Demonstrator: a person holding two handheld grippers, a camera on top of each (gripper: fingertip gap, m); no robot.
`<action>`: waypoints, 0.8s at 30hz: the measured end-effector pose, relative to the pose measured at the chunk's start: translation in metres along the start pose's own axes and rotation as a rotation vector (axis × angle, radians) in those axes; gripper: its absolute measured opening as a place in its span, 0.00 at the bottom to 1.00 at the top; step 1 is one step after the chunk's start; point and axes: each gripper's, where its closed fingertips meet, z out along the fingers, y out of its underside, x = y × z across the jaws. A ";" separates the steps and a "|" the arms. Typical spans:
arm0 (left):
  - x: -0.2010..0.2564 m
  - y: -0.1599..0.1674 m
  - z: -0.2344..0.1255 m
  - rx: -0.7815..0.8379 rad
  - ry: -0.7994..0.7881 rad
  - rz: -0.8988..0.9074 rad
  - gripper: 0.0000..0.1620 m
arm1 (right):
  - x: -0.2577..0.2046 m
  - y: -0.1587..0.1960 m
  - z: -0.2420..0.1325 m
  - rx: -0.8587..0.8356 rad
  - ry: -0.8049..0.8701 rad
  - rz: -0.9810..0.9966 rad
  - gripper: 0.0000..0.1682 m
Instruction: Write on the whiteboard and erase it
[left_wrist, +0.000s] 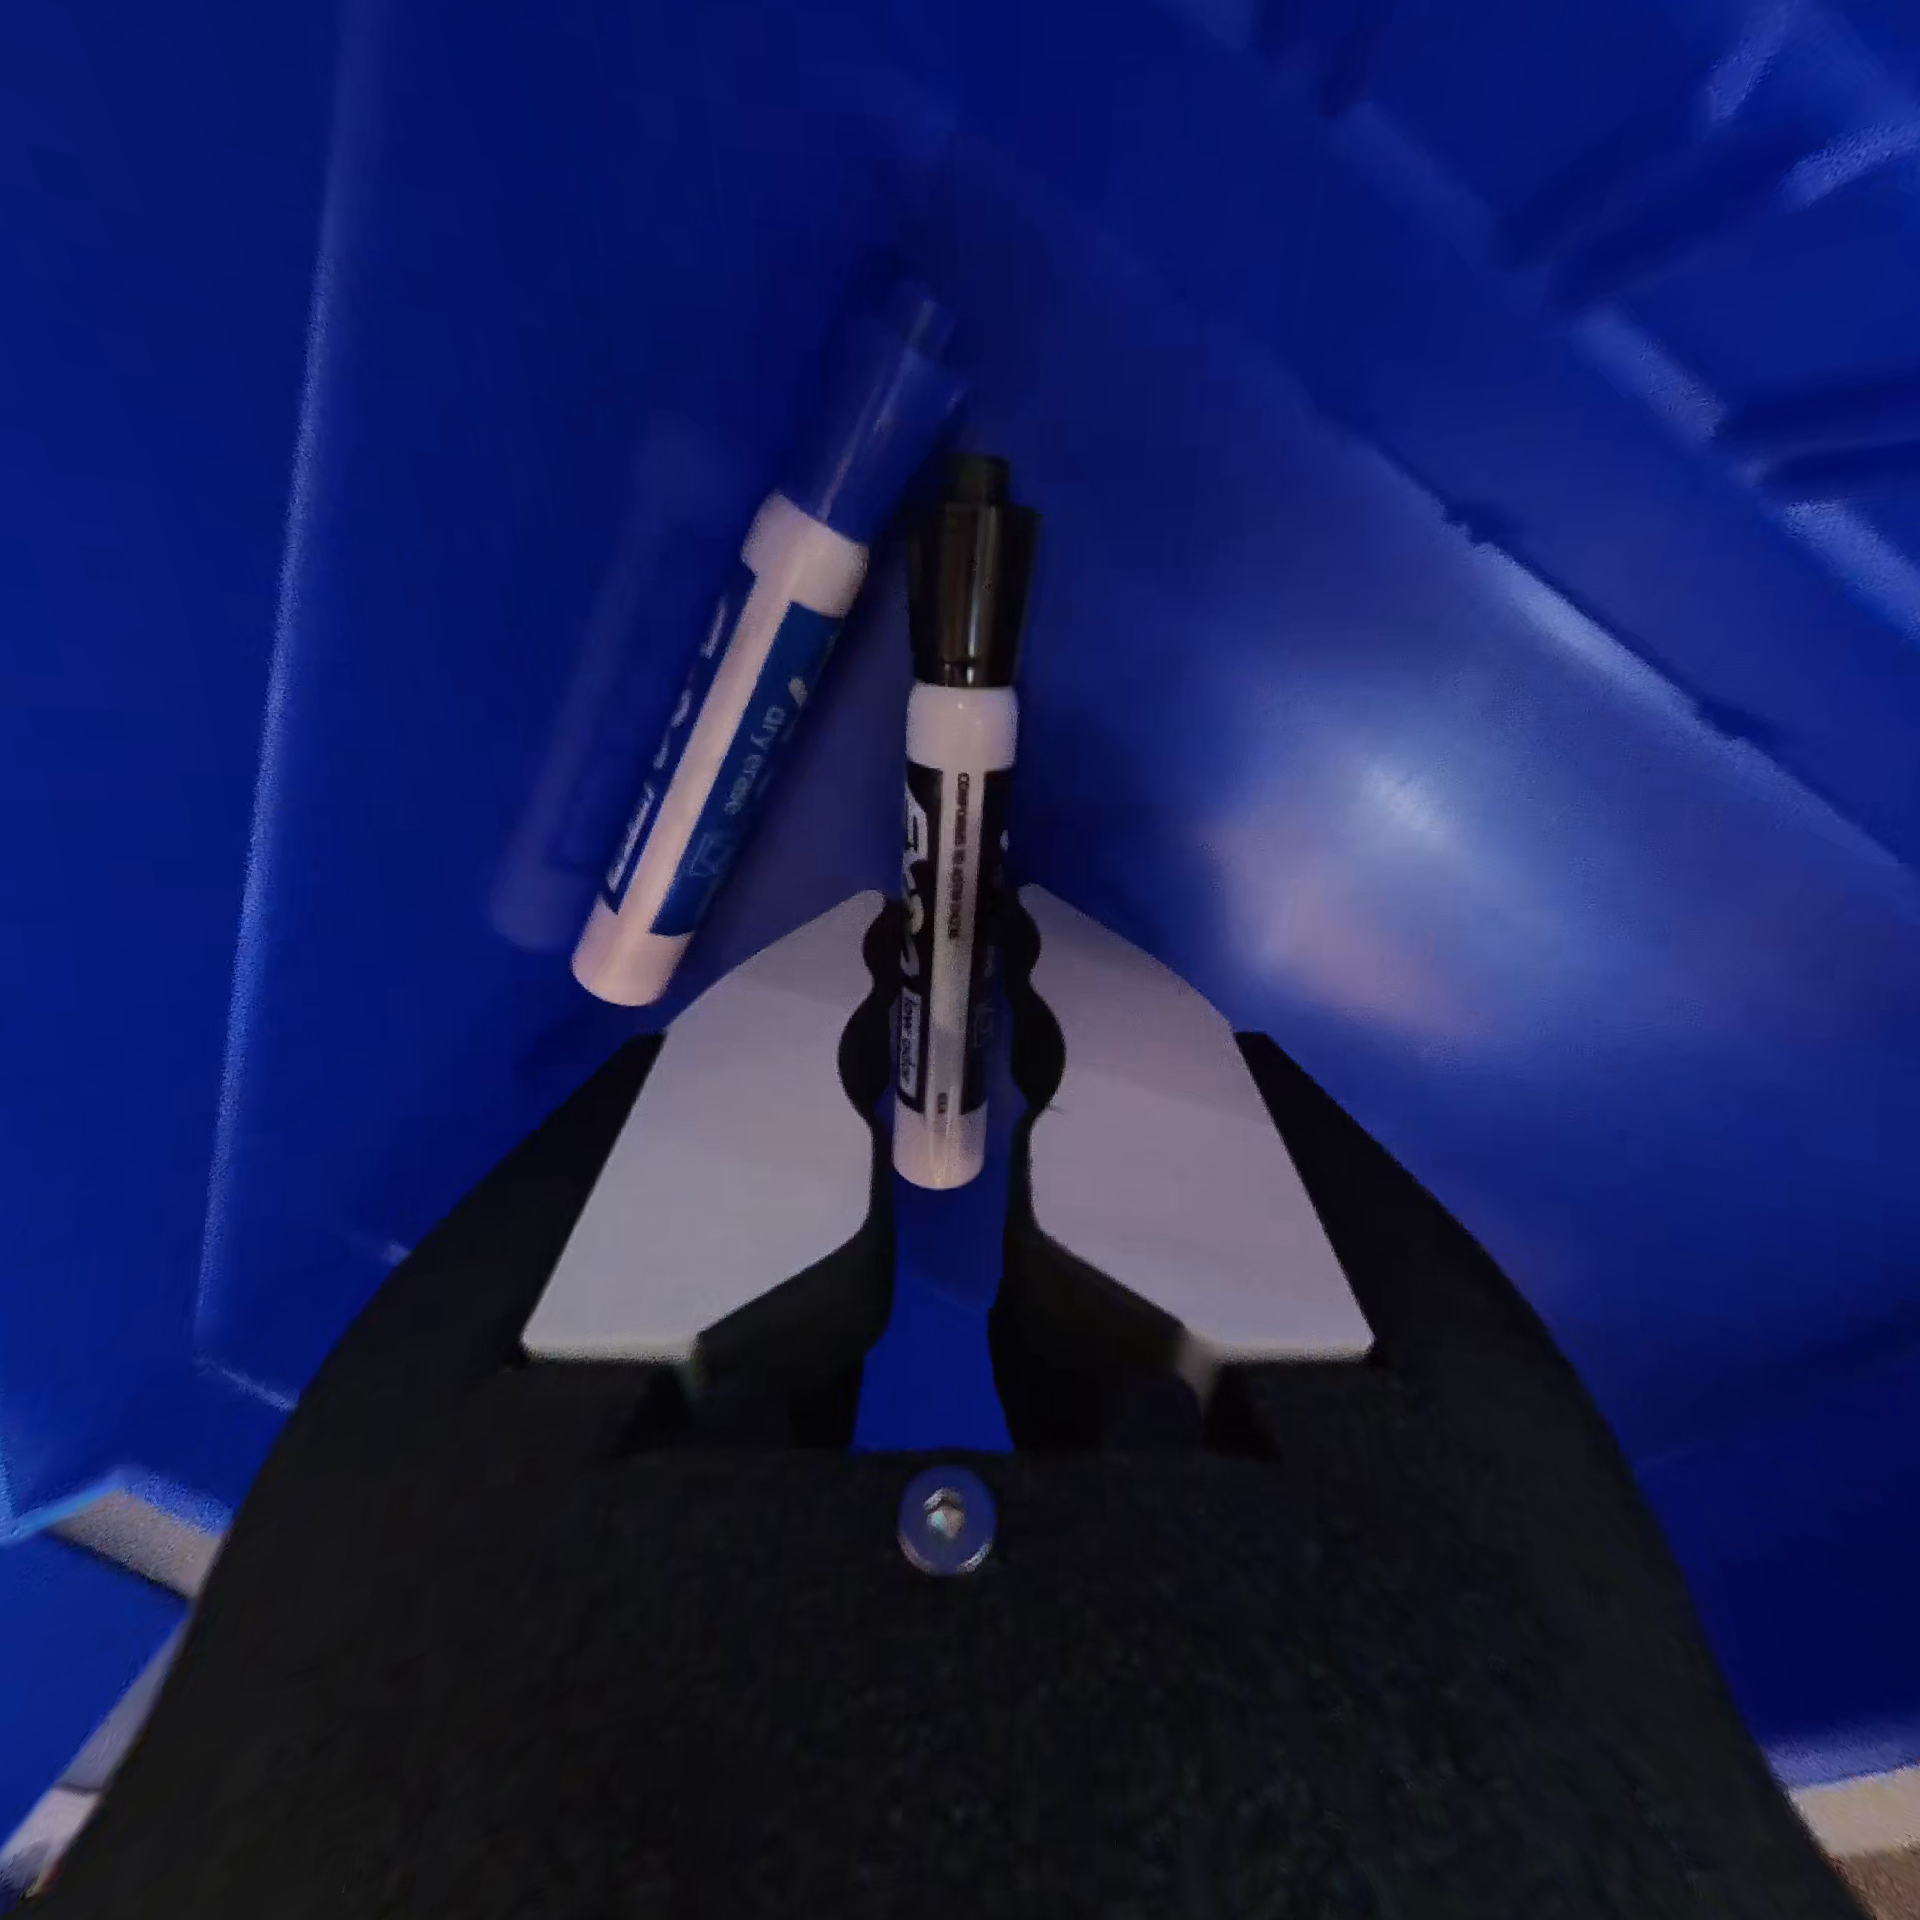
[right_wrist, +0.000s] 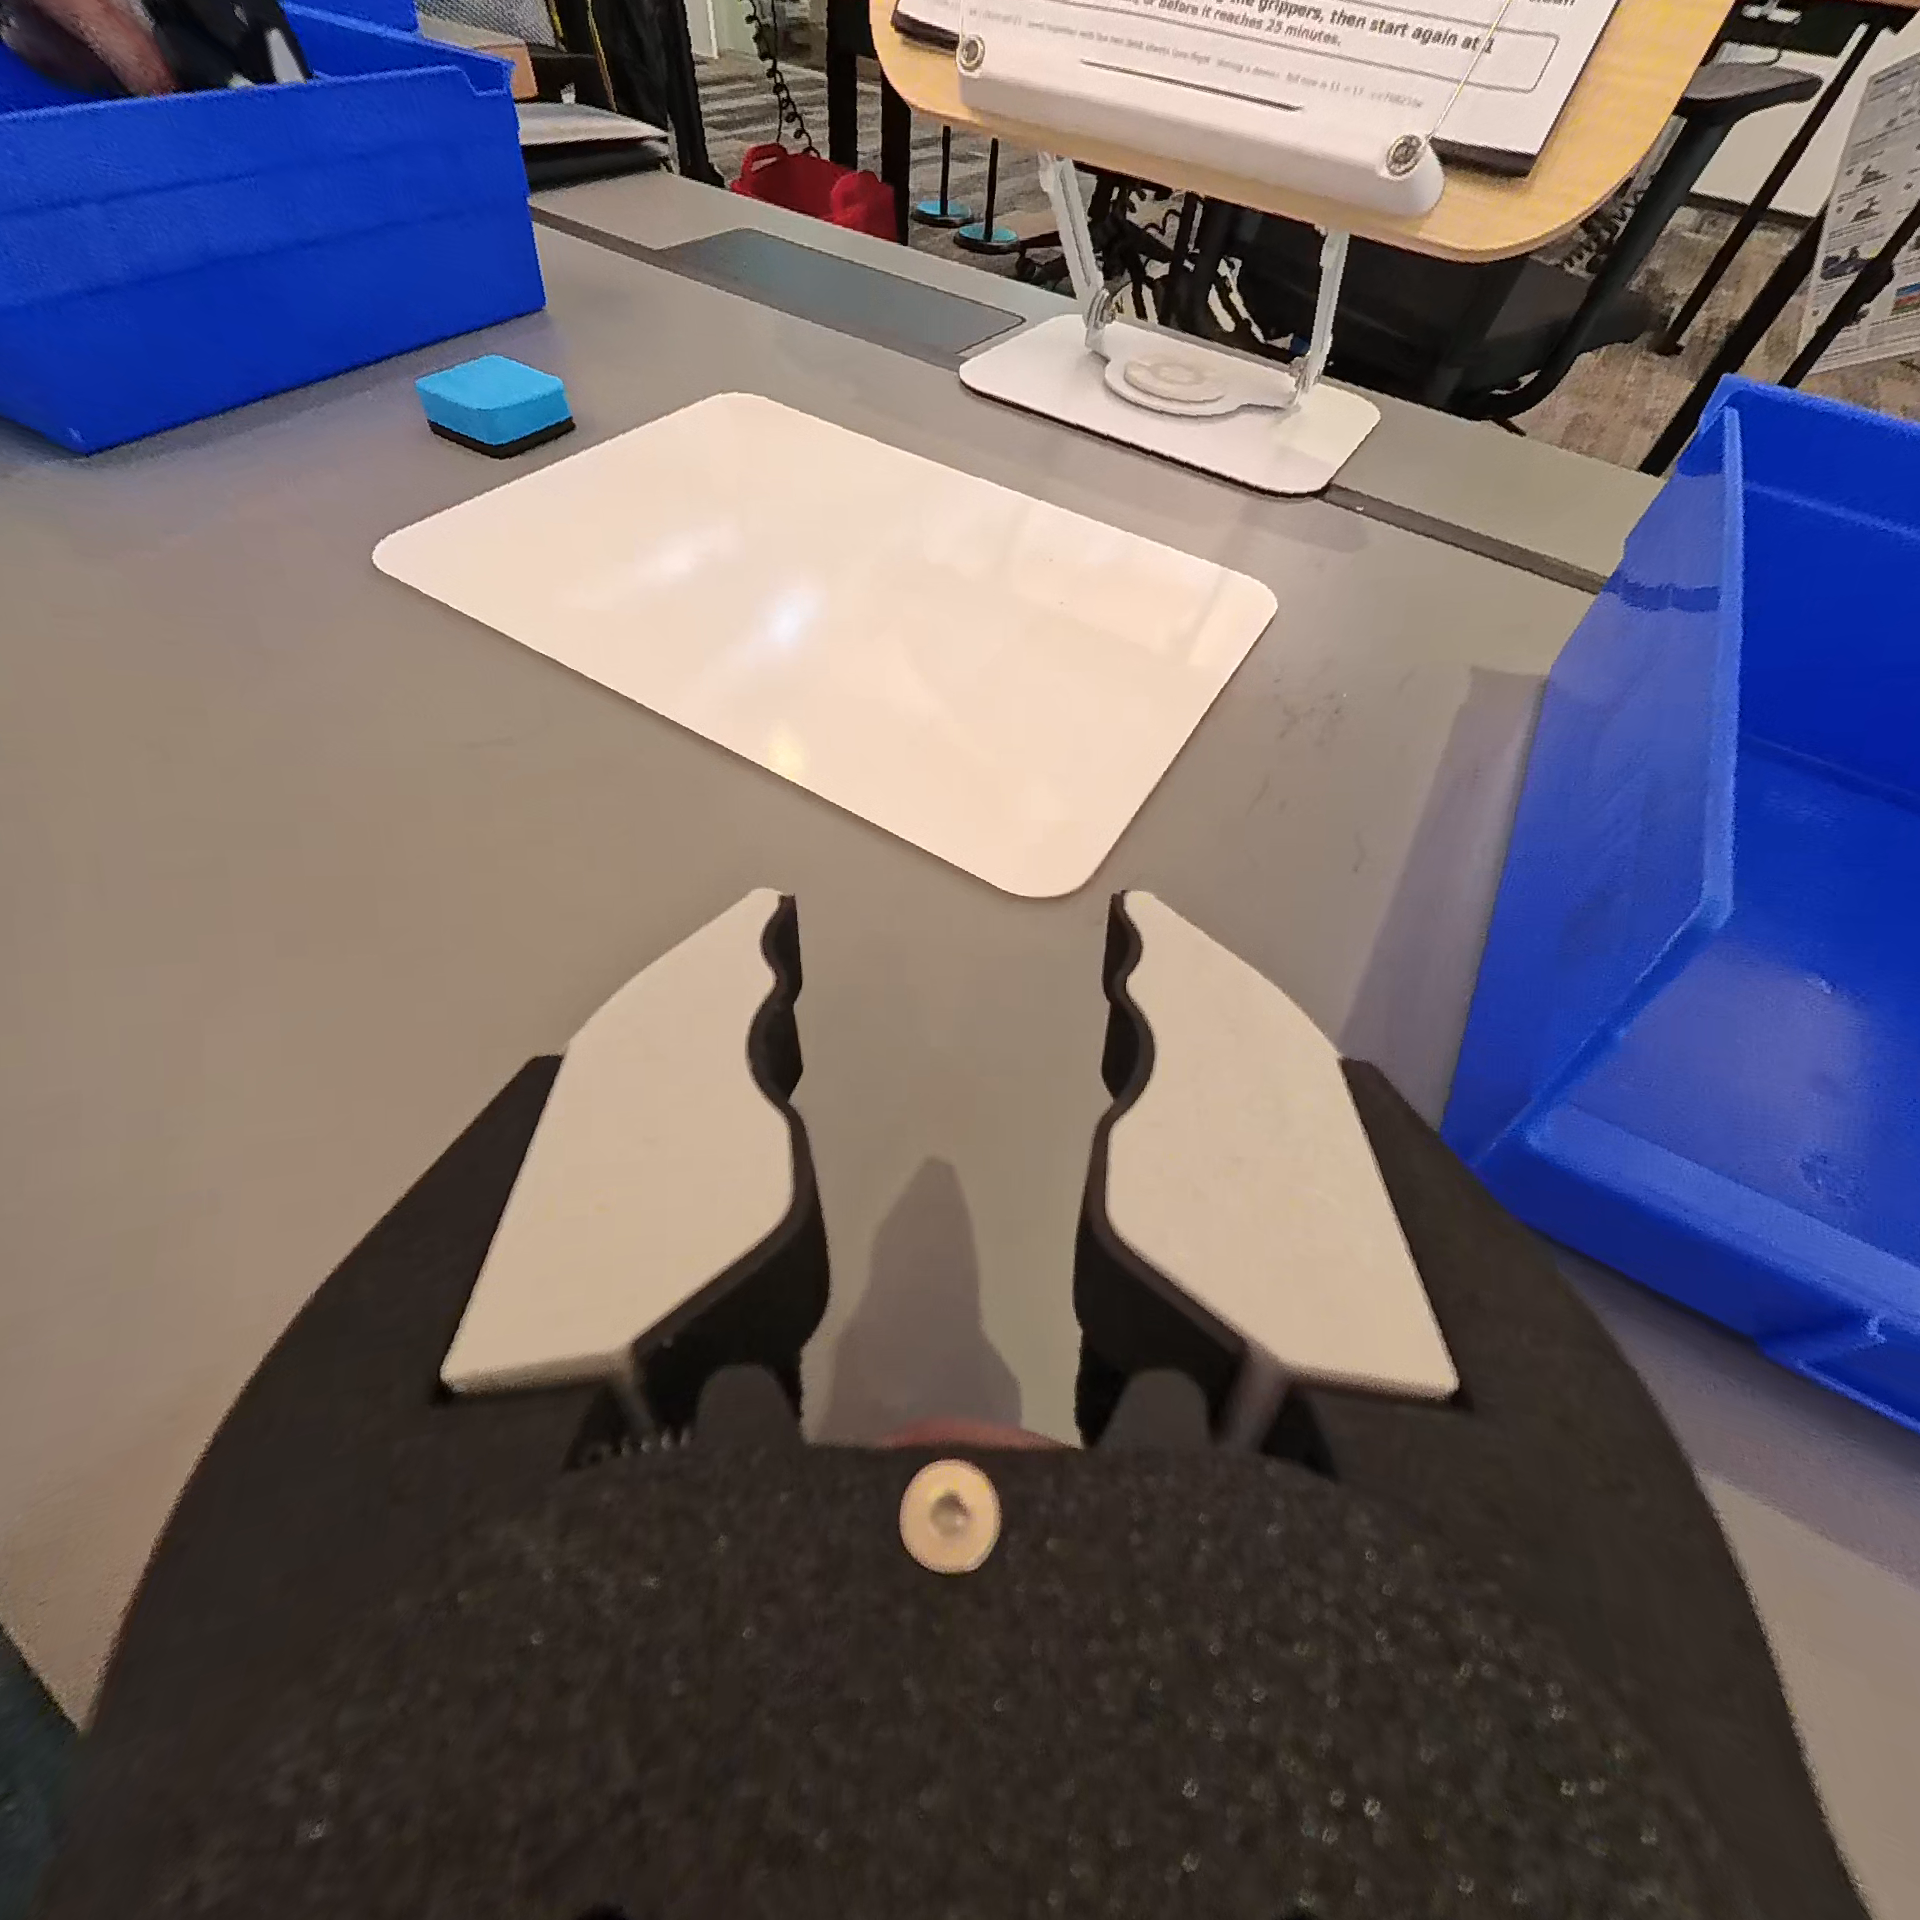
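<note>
In the left wrist view my left gripper is inside a blue bin and shut on a black-capped marker, which points forward between the jaws. A blue-capped marker lies just to its left against the bin wall. In the right wrist view my right gripper is open and empty, held above the grey table just short of the blank whiteboard. A blue eraser with a black base sits beyond the whiteboard's left corner.
A blue bin stands at the far left of the table and another blue bin at the right edge. A white stand carrying a tilted board with a printed sheet stands behind the whiteboard.
</note>
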 end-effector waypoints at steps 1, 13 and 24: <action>0.002 0.000 -0.004 0.012 -0.012 -0.018 0.11 | -0.001 -0.001 0.000 0.003 -0.004 0.002 0.33; 0.078 -0.069 -0.219 1.209 0.160 -0.496 0.11 | -0.034 -0.045 0.012 0.138 -0.288 0.146 0.30; 0.258 -0.190 -0.329 1.914 0.823 -0.514 0.11 | -0.102 -0.166 0.045 0.440 -0.776 0.538 0.28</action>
